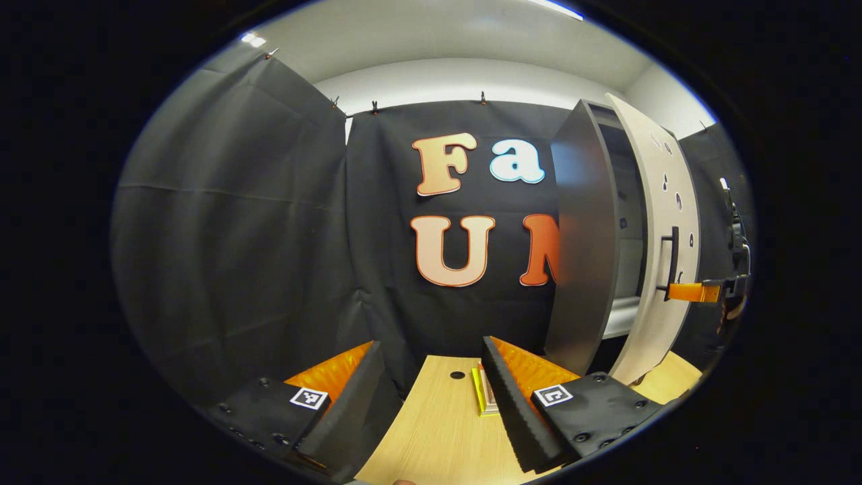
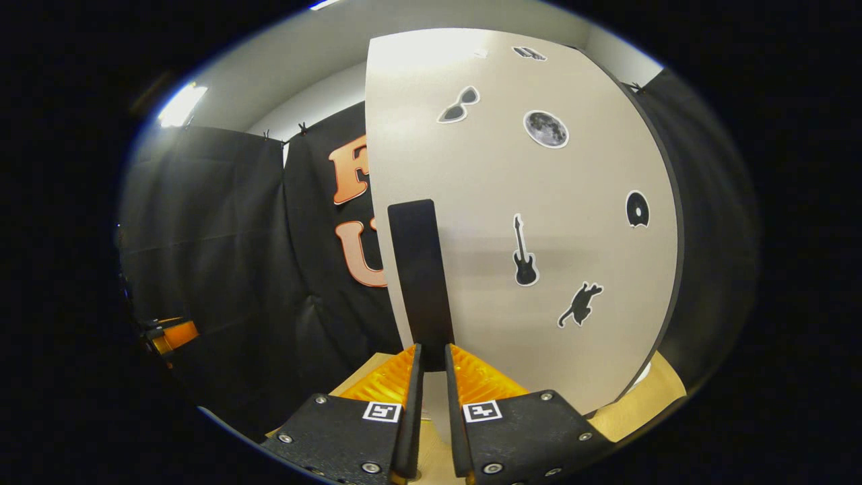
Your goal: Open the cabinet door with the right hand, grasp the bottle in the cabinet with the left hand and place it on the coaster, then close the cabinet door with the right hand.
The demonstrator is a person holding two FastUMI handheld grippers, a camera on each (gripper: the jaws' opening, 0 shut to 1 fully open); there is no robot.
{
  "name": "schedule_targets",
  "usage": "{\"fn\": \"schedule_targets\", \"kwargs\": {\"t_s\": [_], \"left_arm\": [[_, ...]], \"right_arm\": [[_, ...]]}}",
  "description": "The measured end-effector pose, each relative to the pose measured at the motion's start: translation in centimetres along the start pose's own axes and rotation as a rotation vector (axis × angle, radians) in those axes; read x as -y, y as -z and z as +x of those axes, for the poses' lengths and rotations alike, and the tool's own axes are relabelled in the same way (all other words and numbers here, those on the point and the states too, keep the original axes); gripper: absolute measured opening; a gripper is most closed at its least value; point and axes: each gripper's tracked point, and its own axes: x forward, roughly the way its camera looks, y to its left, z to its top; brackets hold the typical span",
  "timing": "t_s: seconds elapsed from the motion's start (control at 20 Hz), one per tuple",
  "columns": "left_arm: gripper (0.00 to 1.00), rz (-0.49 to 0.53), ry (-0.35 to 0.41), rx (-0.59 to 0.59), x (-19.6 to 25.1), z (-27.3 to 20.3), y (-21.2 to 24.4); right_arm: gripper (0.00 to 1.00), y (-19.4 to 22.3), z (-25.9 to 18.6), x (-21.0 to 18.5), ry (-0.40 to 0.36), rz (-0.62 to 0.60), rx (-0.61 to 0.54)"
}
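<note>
Pale grey and stuck with small black stickers, the cabinet door (image 2: 532, 222) stands right in front of the right hand-held gripper (image 2: 431, 377) in the right gripper view. Its dark vertical handle (image 2: 421, 276) rises straight up from between that gripper's two fingers, which lie close together on either side of the handle's lower end; whether both actually press on it I cannot tell.

In the left gripper view the cabinet (image 1: 582, 236) stands to the right on the light wooden counter (image 1: 431, 431), with the door (image 1: 663, 229) swung partly open so that a dim strip of the inside shows between the dark side panel and the door. The bottle cannot be made out in there. The right hand-held gripper (image 1: 700, 292) reaches in from the far right edge, its tip at the door's handle (image 1: 672, 259).

The left hand-held gripper (image 1: 434, 367) hangs over the counter with its fingers spread wide apart and nothing between them. Just ahead of it, beside its right finger, lies a small yellow-edged coaster (image 1: 486, 399), well to the left of the cabinet's opening.
</note>
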Motion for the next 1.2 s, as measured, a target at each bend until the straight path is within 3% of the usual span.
{"fn": "schedule_targets", "kwargs": {"t_s": [0.75, 0.95, 1.0, 1.2], "left_arm": [[0.96, 0.005, -0.046, -0.021, -3.1, 1.9, 1.1], [0.95, -0.004, -0.023, -0.005, -2.8, 2.8, -0.1], [0.95, -0.005, -0.023, -0.002, -2.7, 2.9, -0.4], [0.95, -0.029, 0.009, 0.024, -1.8, 3.9, -2.8]], "right_arm": [[0.19, -0.5, 2.4, 1.0, 0.045, -0.024, 0.0], [0.19, -1.1, 2.3, 1.0, 0.05, 0.002, 0.005], [0.24, -1.6, 2.1, 1.1, 0.053, 0.0, 0.02], [0.27, -3.2, 1.5, 1.7, 0.056, -0.032, 0.057]]}}
